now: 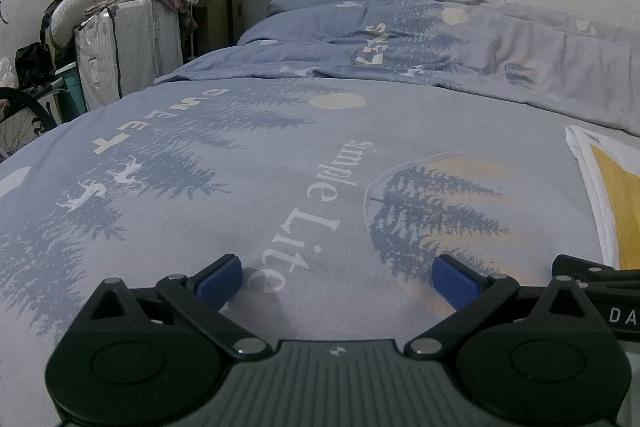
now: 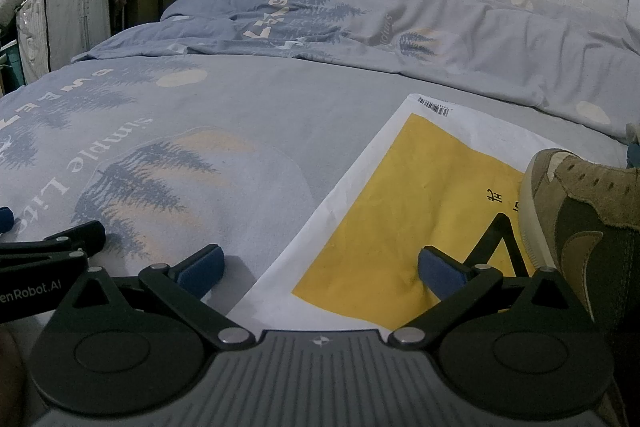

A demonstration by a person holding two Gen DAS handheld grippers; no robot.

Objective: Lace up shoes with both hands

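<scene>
Right wrist view: jaws of right gripper [image 2: 320, 269] spread to full width, nothing held, low over yellow-and-white bag [image 2: 404, 211] on bed [image 2: 280, 99]. Brown shoe [image 2: 580, 203] at three o'clock, atop bag's edge, laces not visible. Left wrist view: left gripper [image 1: 338, 277] likewise wide and empty over bare sheet, shoe out of sight. Judged: lacing not yet begun; reaching, finding laces, threading all remaining.

Brown suede shoe [image 2: 588, 223] on mailer, laces unseen.
</scene>
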